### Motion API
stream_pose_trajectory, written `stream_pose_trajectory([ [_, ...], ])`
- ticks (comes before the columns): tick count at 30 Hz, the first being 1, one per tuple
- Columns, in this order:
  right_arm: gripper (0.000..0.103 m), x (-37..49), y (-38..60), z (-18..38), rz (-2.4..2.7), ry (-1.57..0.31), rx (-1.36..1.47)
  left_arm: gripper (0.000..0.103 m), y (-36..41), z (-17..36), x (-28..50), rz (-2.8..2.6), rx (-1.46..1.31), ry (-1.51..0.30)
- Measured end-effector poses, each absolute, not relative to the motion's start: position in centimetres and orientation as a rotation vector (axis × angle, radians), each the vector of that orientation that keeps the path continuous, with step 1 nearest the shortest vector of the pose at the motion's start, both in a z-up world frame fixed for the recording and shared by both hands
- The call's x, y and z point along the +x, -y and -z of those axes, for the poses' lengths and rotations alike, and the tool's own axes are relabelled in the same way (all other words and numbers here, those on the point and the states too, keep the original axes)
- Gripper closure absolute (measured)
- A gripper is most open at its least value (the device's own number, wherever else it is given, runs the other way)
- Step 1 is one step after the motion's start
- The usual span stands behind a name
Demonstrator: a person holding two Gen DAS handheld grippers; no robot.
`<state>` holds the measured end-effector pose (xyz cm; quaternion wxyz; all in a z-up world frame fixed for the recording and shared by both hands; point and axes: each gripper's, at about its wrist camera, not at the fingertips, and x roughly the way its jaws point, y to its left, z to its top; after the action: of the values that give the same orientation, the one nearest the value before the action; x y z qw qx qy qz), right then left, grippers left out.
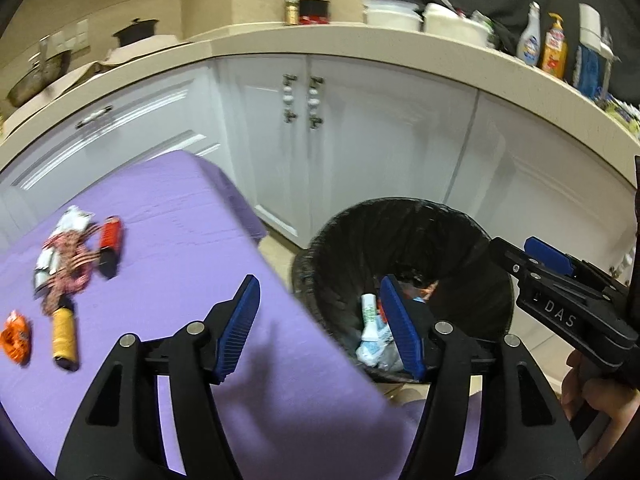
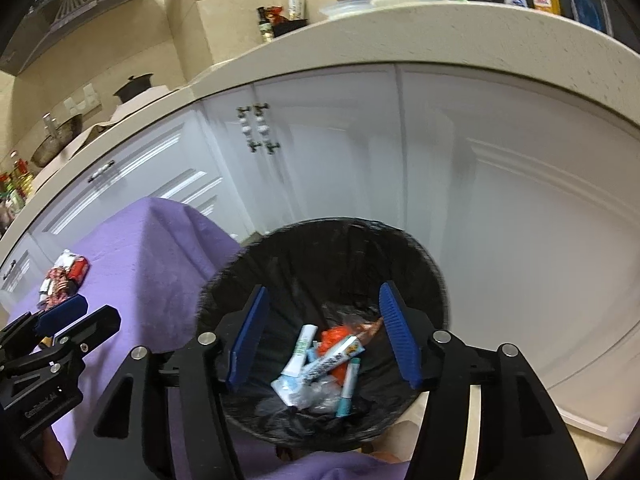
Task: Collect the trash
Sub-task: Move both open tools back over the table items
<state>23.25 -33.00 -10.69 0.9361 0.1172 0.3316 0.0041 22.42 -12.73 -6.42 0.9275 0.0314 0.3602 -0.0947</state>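
Our right gripper point(image 2: 322, 336) hangs over the black bin point(image 2: 320, 248), its fingers wide and holding nothing. The trash point(image 2: 320, 364) lies down at the bottom, right below them. Our left gripper point(image 1: 320, 324) has wide, empty fingers too, by the near edge of the purple counter point(image 1: 180, 240). More wrappers point(image 1: 68, 256) wait far left there.
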Motion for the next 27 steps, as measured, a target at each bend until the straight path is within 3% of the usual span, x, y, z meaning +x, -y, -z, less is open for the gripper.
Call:
stream_pose_trajectory([
  [5,0.04,23.4,29.5,9.9,-0.078,-0.672,0.224,0.042,8.3,5.6,20.9,0.11,0.033,-0.726],
  [27,0.038,22.8,9.3,8.1,-0.441,-0.7,0.035,0.04,-12.7,5.5,12.8,-0.306,-0.129,-0.718],
])
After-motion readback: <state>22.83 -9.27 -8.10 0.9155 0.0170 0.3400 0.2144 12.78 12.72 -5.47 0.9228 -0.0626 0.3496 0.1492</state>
